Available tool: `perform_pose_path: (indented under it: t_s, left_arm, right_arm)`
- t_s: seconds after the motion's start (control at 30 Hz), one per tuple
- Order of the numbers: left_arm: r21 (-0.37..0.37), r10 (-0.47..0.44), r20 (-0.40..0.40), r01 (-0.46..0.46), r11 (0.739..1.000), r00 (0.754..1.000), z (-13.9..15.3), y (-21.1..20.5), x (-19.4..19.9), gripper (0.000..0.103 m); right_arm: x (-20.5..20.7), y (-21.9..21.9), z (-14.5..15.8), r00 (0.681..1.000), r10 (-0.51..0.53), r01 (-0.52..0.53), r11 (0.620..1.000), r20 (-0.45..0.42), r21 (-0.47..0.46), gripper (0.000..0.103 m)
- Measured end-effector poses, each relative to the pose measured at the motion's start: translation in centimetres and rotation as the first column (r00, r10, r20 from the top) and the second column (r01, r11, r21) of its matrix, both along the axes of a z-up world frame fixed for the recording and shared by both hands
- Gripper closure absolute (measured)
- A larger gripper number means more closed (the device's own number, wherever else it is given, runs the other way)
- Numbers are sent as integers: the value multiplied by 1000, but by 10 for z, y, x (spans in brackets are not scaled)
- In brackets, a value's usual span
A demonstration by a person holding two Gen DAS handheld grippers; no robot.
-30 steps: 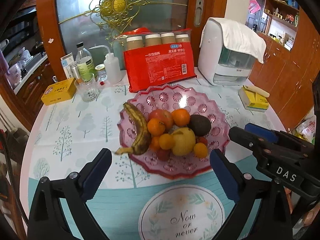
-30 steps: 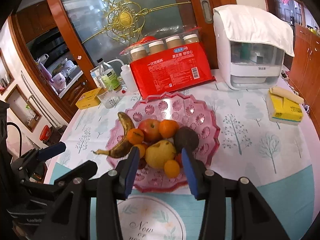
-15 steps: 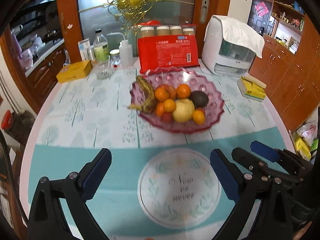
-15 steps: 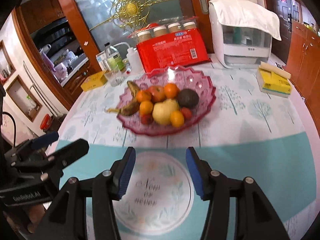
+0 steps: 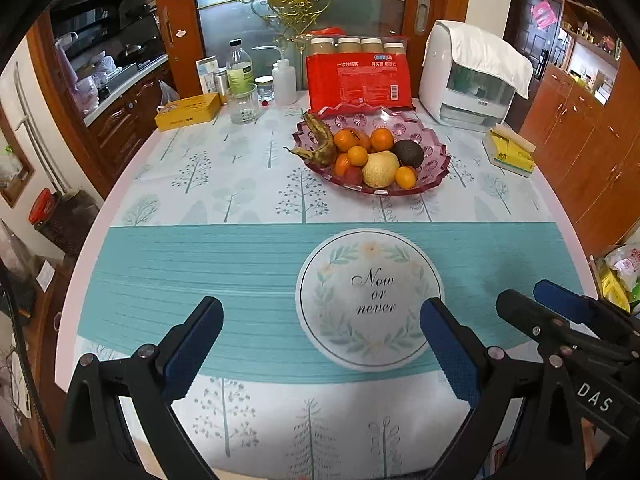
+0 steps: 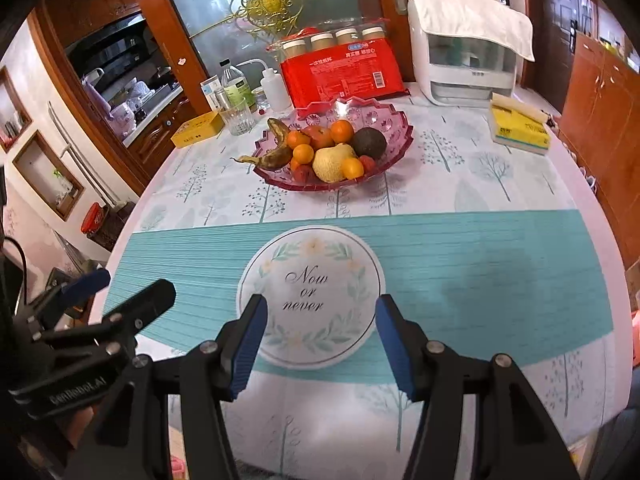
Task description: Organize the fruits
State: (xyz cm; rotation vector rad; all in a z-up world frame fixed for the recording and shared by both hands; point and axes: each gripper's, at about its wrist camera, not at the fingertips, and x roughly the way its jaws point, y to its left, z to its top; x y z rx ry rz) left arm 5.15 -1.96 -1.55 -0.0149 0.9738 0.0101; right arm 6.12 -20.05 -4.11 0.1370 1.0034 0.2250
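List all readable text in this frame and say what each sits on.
"Now or never": round emblem on the tablecloth.
"DAS": right gripper body, seen from the left wrist.
"GenRobot.AI": left gripper body, partly shadowed.
Red pack: Chinese print, barcode, too small.
Yellow tin, yellow packet: unreadable.

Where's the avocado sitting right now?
In both views the avocado lies on the right side of the pink glass fruit bowl, behind the yellow pear and beside an orange.

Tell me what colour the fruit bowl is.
Translucent pink; the bowl shows best in the right wrist view.
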Motion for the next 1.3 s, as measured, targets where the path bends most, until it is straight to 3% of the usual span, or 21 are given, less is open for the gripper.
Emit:
perform_pose_path:
  t_s: [0.37,1.3]
  left_arm:
    - [8,41,38,-41,999,998,17,7,-16,5]
    - [28,34,5,-35,999,999,6,7,-15,5]
  right_arm:
    - [-16,11,22,997,20,-18,999,78,-29,46]
    - [-17,11,10,999,17,-15,1000,48,-24,46]
